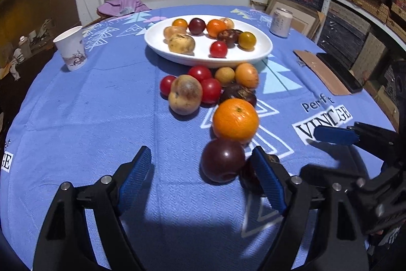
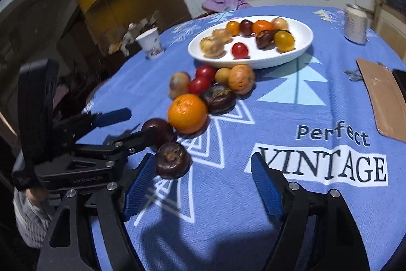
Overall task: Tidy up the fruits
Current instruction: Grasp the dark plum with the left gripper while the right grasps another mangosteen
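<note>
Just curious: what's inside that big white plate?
The white plate holds about nine small fruits: a red tomato, a dark plum, orange and yellowish ones. Some hide parts of others behind.

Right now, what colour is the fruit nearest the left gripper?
Dark purple-red plum, clearest in the left wrist view.

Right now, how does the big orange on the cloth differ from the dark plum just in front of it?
The orange is bright orange with a dimpled peel; the plum is dark purple-red, smooth and glossy. The orange looks somewhat larger than the plum. The plum lies nearer the left gripper, partly between its open jaws; the orange sits beyond them. Both are round, rest on the blue tablecloth and are off the plate.
</note>
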Demonstrator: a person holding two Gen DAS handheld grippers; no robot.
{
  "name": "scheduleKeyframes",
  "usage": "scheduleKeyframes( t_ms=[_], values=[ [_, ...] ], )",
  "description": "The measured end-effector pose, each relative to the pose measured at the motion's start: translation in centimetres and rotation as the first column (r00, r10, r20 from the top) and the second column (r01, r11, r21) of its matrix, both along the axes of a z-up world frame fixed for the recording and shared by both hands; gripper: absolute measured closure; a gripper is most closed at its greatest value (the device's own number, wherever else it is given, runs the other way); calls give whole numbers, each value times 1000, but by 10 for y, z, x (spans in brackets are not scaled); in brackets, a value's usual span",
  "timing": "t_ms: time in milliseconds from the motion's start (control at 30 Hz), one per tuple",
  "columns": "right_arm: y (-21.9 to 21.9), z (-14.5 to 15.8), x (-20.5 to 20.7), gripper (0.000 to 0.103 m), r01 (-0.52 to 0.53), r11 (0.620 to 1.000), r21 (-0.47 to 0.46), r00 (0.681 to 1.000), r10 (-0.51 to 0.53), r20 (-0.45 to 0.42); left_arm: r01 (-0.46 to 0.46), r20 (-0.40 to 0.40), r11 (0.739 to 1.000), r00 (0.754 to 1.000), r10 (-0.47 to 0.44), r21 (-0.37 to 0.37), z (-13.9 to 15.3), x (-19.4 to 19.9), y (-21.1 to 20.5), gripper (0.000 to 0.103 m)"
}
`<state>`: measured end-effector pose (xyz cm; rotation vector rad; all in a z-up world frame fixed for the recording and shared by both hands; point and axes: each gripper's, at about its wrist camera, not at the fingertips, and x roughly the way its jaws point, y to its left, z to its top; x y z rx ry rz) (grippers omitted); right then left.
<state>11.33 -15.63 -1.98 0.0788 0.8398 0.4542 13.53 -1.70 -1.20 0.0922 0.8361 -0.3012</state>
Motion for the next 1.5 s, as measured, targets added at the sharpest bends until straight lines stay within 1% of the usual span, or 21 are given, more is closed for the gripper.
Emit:
scheduleKeyframes(
  t_ms=[67,200,267,400,467,533,567,667,700,800,833,900,967,1033,1100,1267,1300,1333,1367,1467,1500],
  values=[
    [5,-2,-2,25,-9,999,-45,1000,9,2,16,-16,1000,1000,-16,9,-3,0,-3,29],
    [5,0,-6,25,-19,999,-40,1000,19,8,21,-37,999,999,-22,-27,-5,3,1,35],
    [3,0,-8,25,-10,999,-33,1000,10,9,28,-35,999,999,-29,-27,-4,3,-1,37],
    [-3,2,-8,25,2,1000,-5,1000,-2,1,55,-31,998,998,-57,-37,-3,2,-4,50],
    [-6,3,-9,25,5,1000,6,1000,-5,-1,67,-28,997,997,-68,-37,-3,2,-5,54],
    [-7,3,-10,25,7,1000,13,1000,-7,-4,84,-23,996,996,-85,-37,-2,1,-7,62],
    [-8,3,-9,25,9,1000,16,1000,-8,-5,91,-21,995,996,-92,-35,-2,0,-9,63],
    [-9,3,-9,25,11,1000,26,1000,-11,-4,99,-18,995,995,-99,-31,-2,-2,-8,66],
    [-10,3,-10,25,11,1000,28,1000,-11,-4,100,-21,994,995,-100,-35,-2,-2,-6,68],
    [-9,3,-10,25,10,1000,26,1000,-10,-6,98,-26,993,995,-100,-65,-2,-4,2,68],
    [-8,3,-10,25,8,1000,21,1000,-8,-5,92,-22,994,995,-94,-64,-2,-5,3,68],
    [-2,3,-10,25,-5,1000,-10,1000,5,-3,66,-10,996,998,-67,-52,-1,-6,7,68],
    [6,2,-10,25,-22,999,-43,1000,22,3,44,-2,997,999,-44,-60,1,-7,12,69],
    [15,3,-9,25,-36,997,-72,999,37,10,23,9,999,1000,-22,-46,1,-6,15,69],
    [27,5,-7,25,-56,993,-105,998,58,17,12,11,999,1000,-12,-47,2,-6,18,69],
    [60,3,2,26,-106,969,-223,993,114,20,-12,35,1000,999,13,-20,6,-8,21,69],
    [64,0,4,27,-110,965,-237,993,117,14,-17,40,1000,999,18,-13,6,-8,22,69],
    [66,-2,6,34,-114,962,-248,993,119,5,-22,47,1000,999,22,-4,7,-9,22,69],
    [68,-5,9,46,-127,959,-252,992,126,-18,-26,51,1000,998,26,2,7,-9,22,69],
    [68,-6,10,58,-128,959,-253,992,125,-28,-36,54,999,998,36,6,6,-8,23,69],
    [67,-5,10,61,-124,960,-251,992,121,-29,-36,54,999,998,36,6,6,-8,23,69]
  ],
)
